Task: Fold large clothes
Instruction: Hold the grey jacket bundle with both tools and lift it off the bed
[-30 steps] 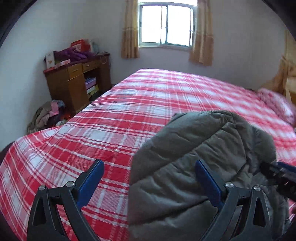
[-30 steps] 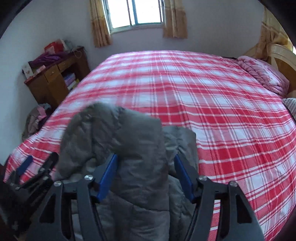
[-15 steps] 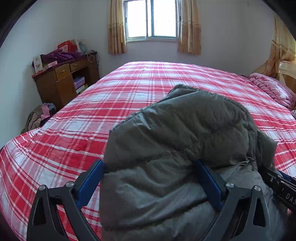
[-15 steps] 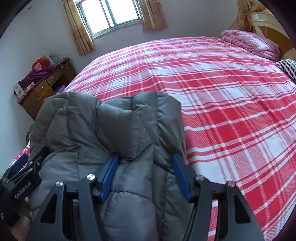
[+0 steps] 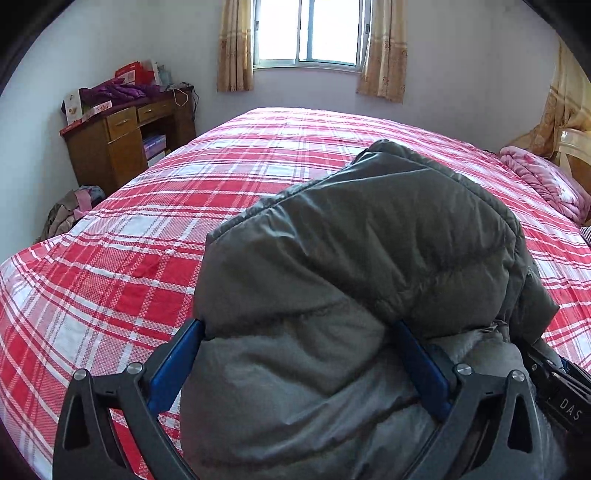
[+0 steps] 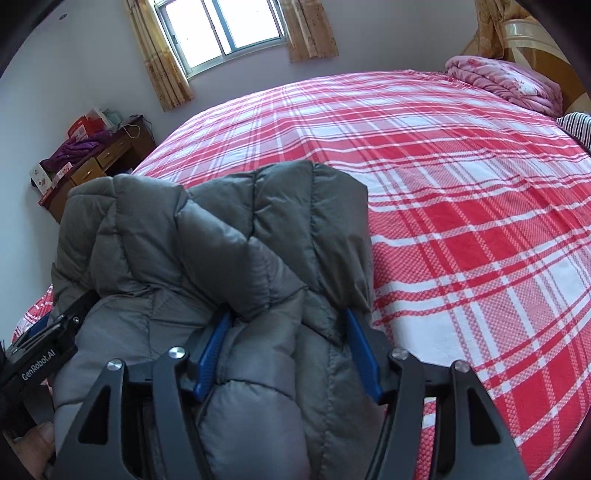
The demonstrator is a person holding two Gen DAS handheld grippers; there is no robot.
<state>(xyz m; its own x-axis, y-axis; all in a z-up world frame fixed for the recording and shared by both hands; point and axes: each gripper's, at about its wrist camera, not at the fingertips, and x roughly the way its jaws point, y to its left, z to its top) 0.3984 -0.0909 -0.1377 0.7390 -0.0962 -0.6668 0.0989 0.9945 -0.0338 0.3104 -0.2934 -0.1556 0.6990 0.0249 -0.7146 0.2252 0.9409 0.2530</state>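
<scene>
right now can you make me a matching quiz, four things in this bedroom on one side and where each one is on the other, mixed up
Things:
1. grey jacket
2. pink quilt
3. purple clothes
4. curtains

Places:
A. on top of the wooden cabinet
B. either side of the window
C. pinched in both tools over the bed
D. bundled at the head of the bed

Pairs: 1-C, 2-D, 3-A, 4-B
</scene>
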